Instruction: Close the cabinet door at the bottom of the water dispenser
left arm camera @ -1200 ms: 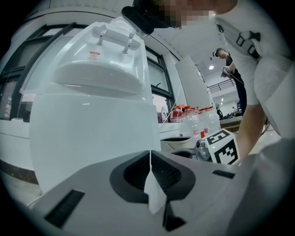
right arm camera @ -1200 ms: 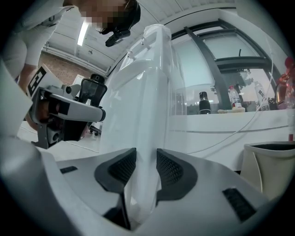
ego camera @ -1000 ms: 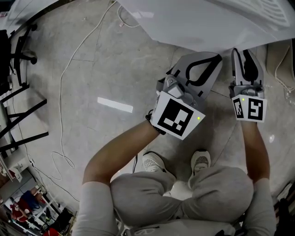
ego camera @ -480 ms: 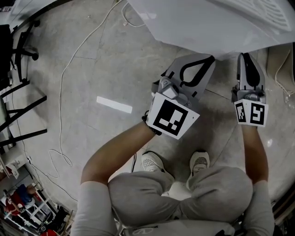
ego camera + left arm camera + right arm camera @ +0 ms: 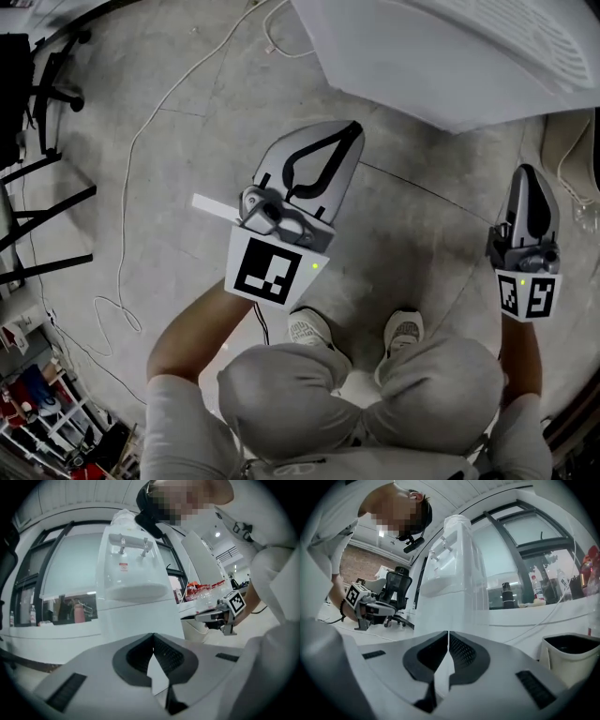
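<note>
Water dispenser (image 5: 133,573) ahead, apart from left gripper (image 5: 152,637), right gripper (image 5: 448,633); jaws pressed together; door seemingly hidden.

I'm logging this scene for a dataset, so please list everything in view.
water dispenser: one, white, ahead of the person
cable: one, white, on the floor at left
office chair: one, black, left of the dispenser
bin: one, white, right of the dispenser
shoes: two, pale, on the floor
left gripper: one, grey, shut, empty
right gripper: one, grey, shut, empty
</note>
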Motion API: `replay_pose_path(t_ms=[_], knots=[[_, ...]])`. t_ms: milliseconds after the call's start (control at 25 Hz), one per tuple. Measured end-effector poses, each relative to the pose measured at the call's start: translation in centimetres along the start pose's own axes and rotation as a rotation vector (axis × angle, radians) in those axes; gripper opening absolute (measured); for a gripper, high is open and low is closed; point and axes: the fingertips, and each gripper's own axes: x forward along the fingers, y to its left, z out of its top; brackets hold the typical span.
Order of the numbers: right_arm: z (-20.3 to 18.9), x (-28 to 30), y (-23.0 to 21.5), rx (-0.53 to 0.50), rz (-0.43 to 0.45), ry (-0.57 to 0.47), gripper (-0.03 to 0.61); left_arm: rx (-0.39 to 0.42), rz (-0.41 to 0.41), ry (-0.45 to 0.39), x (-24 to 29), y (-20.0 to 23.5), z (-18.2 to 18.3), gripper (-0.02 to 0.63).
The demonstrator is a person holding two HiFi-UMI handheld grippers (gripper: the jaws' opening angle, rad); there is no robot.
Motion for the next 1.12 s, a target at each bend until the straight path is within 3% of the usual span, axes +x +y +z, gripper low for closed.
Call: replay_pose_path(t_ms=[200, 440, 640, 920, 1120], knots=[[5.6, -2.0, -0.4, -0.008, -0.040, -0.013, 0.021, 0.032, 0.086, -0.050, -5.3, 3.1, 4.7, 0.009], [17.3, -4.9, 1.5, -0.032, -0.048, 0.003, 0.020, -0.003, 0.155, -0.065, -10.1, 5.6, 15.2, 0.008], [31.3, -7.3, 1.2, -0.023, -0.077, 0.014, 0.020, -0.049, 0.189, -0.085, -13.4, 7.2, 28.1, 0.009], [54.5, -11.0, 0.8, -0.036, -0.117, 0.012, 0.020, -0.124, 0.229, -0.082, -19.4, 10.2, 49.4, 0.008], [68.6, -13.7, 0.5, 0.017, -0.134, 0.024, 0.020, -0.154, 0.280, -0.085, -23.4, 12.9, 62.2, 0.008]])
